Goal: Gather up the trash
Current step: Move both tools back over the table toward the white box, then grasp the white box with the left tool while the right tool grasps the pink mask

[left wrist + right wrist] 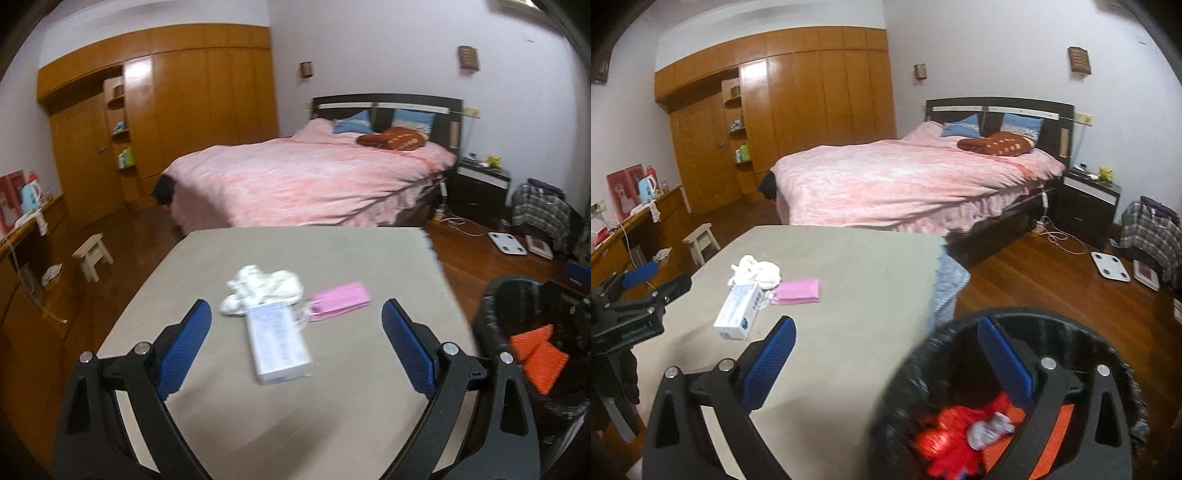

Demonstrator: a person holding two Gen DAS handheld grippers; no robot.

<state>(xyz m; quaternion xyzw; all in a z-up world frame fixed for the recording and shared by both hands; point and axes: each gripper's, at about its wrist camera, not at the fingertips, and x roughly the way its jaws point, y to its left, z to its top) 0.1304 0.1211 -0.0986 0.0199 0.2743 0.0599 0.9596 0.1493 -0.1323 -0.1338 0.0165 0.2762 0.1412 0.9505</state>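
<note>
On the grey table (pixel 332 387) lie a white box (pixel 279 341), a crumpled white tissue wad (pixel 262 286) and a pink packet (pixel 341 300). My left gripper (pixel 296 325) is open and empty, its blue pads either side of the box, a little short of it. My right gripper (pixel 886 343) is open and empty above the black-lined trash bin (pixel 908 406), which holds red wrappers (pixel 945 439). The box (pixel 738 310), tissue (pixel 757 273) and packet (pixel 798 290) show in the right wrist view; the left gripper (pixel 639 284) is at the left there.
The bin (pixel 495 325) stands on the wooden floor off the table's right edge. A pink-covered bed (pixel 314 181) is beyond the table, a small stool (pixel 92 254) and a low cabinet (pixel 26 266) to the left, a scale (pixel 506 242) on the floor at right.
</note>
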